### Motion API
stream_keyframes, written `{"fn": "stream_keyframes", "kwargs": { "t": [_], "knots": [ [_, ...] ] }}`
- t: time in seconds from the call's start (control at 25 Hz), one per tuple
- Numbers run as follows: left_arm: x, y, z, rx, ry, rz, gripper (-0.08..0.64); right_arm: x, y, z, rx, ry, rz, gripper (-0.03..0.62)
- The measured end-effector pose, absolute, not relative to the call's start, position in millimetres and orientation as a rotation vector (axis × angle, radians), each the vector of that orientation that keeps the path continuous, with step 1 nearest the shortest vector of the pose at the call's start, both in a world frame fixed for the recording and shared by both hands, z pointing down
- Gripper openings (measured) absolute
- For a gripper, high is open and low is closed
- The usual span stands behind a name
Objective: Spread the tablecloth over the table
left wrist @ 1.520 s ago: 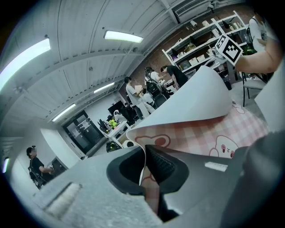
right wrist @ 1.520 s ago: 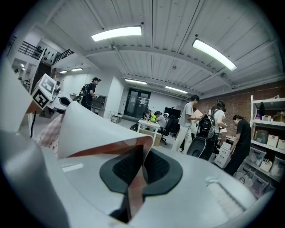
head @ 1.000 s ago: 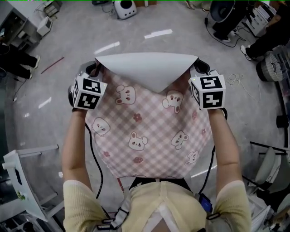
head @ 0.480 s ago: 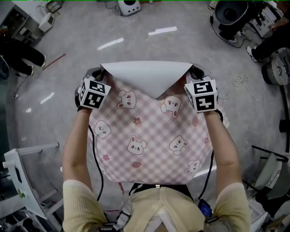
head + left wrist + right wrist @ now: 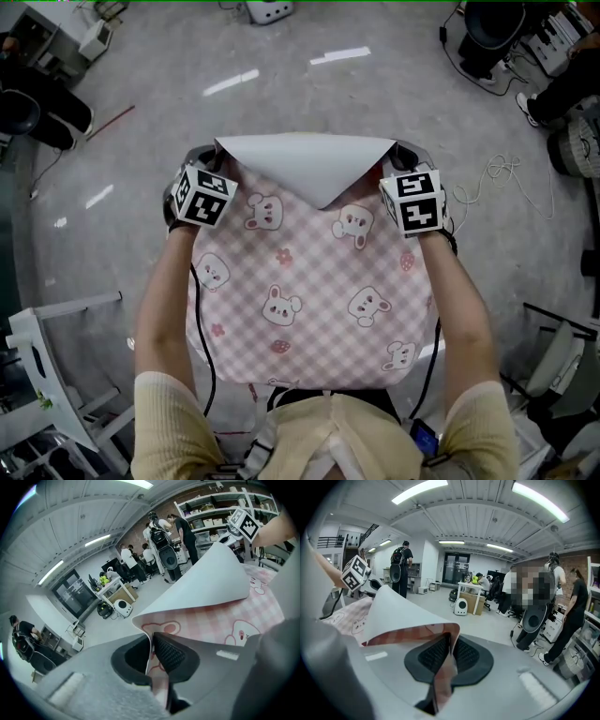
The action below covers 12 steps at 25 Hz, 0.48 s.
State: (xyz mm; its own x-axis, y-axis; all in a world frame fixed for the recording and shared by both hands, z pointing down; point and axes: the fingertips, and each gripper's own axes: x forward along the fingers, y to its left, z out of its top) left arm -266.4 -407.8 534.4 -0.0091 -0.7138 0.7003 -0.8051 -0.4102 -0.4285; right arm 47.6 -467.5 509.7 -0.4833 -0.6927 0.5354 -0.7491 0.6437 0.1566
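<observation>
The tablecloth point(image 5: 309, 300) is pink-and-white checked, printed with cartoon bear heads, small flowers and strawberries, and it lies spread with the pattern facing up, its near edge close to the person's body. Its far edge is folded back toward the person, so the plain white underside point(image 5: 305, 164) shows as a broad triangle pointing down over the pattern, and both far corners curl upward

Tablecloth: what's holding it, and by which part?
Both grippers hold the tablecloth: the left gripper on the far-left corner, the right gripper on the far-right corner. It sits between both pairs of jaws, which are opening.
</observation>
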Motion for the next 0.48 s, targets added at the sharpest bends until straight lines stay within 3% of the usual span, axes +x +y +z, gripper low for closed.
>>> {"fn": "stream_keyframes", "kwargs": {
  "t": [0.48],
  "knots": [
    [-266.6,-413.8,570.4,2.075,-1.555,1.489,0.043,46.5,-480.7,543.2,1.039,-2.278,0.132,0.046]
  ]
}}
